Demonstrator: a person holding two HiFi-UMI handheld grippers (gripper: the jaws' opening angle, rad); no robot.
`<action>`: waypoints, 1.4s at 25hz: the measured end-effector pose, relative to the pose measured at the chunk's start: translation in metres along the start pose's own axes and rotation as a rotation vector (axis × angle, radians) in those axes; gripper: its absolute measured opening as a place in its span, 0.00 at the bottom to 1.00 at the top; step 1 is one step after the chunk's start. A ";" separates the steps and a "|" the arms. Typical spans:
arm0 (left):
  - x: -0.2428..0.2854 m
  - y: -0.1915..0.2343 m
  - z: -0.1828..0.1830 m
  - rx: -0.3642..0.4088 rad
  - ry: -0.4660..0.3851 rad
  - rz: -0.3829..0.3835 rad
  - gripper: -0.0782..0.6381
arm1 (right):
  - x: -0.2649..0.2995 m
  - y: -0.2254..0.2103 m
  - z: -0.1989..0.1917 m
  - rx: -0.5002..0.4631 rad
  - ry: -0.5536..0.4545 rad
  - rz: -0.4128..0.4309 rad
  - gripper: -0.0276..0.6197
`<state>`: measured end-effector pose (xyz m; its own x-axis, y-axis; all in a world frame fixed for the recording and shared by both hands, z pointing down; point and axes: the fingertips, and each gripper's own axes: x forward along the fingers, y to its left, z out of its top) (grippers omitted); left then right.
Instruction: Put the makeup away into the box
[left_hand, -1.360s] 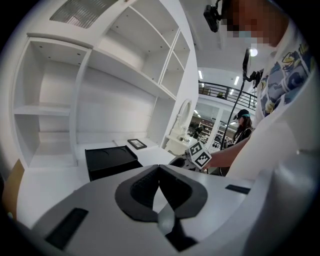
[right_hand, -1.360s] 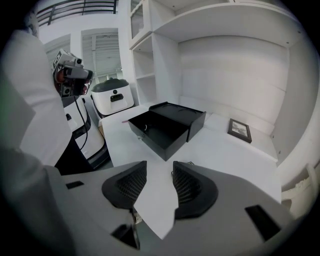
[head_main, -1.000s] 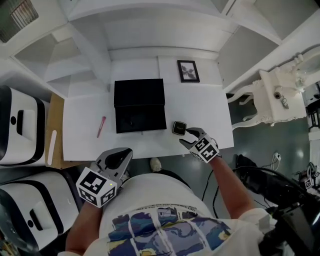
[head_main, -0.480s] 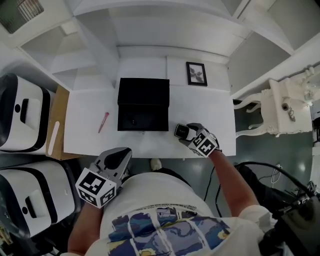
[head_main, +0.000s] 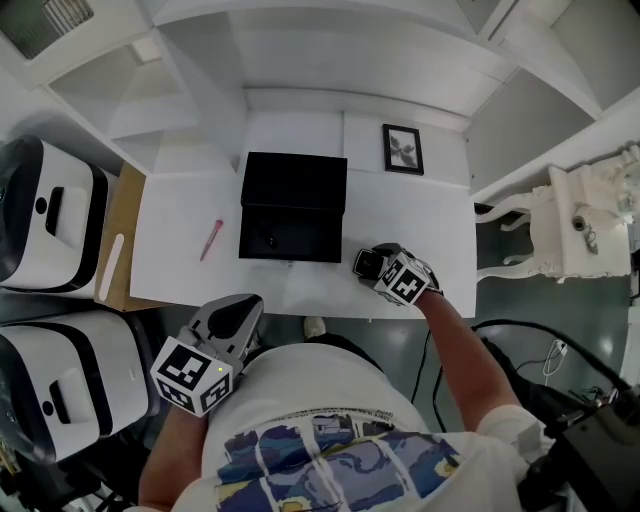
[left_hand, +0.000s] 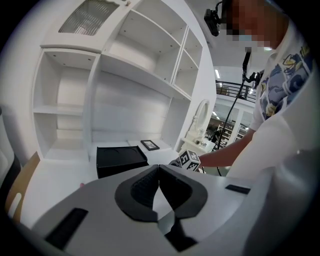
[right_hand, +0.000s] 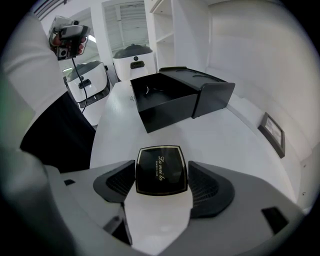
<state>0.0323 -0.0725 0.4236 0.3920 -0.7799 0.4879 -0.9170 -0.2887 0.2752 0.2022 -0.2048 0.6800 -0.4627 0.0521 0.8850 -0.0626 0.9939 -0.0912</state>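
**A:** Progress, as you read it, going left to right?

**B:** Early, I'd judge. Left of the box (head_main: 293, 185), well apart from it, a slim pink stick (head_main: 210, 240) lies on the white table (head_main: 170, 275). It may be a lip pencil or similar, but it is too small to name surely. Nothing is near it, so that item has yet to be collected.

**A:** And the left gripper?

**B:** The left gripper (left_hand: 158, 172) hangs off the table's front edge, in front of the box and to its left. Its jaws are pressed together with nothing between them. It looks idle.

**A:** The box itself?

**B:** Open, with the lid folded back behind the tray. A small pale glint shows on the tray's dark floor, but I can't tell whether that is makeup or part of the box. I would not count anything as put away.

**A:** Right of it?

**B:** A black square compact (head_main: 364, 263) lies flat on the table just right of the box's front corner. The right gripper (right_hand: 161, 181) points down over it. Its jaws have just been opening and stand wide, with the compact between them and neither pad pressing it.

**A:** What's left, then?

**B:** Nearly all of it, by my reckoning. Close on the compact, carry it left into the tray, then fetch the pink stick.
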 end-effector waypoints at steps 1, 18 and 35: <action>0.000 0.000 0.000 0.000 0.000 0.001 0.13 | 0.000 0.000 0.000 -0.001 0.007 0.005 0.55; -0.010 0.010 -0.001 -0.011 -0.017 -0.001 0.13 | 0.001 -0.008 -0.005 0.025 0.063 0.021 0.55; -0.022 0.026 -0.003 -0.002 -0.030 -0.074 0.13 | -0.025 -0.013 -0.004 0.146 0.062 -0.080 0.55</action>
<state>0.0002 -0.0609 0.4221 0.4562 -0.7727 0.4414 -0.8854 -0.3449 0.3115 0.2181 -0.2184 0.6604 -0.3961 -0.0167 0.9180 -0.2272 0.9705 -0.0804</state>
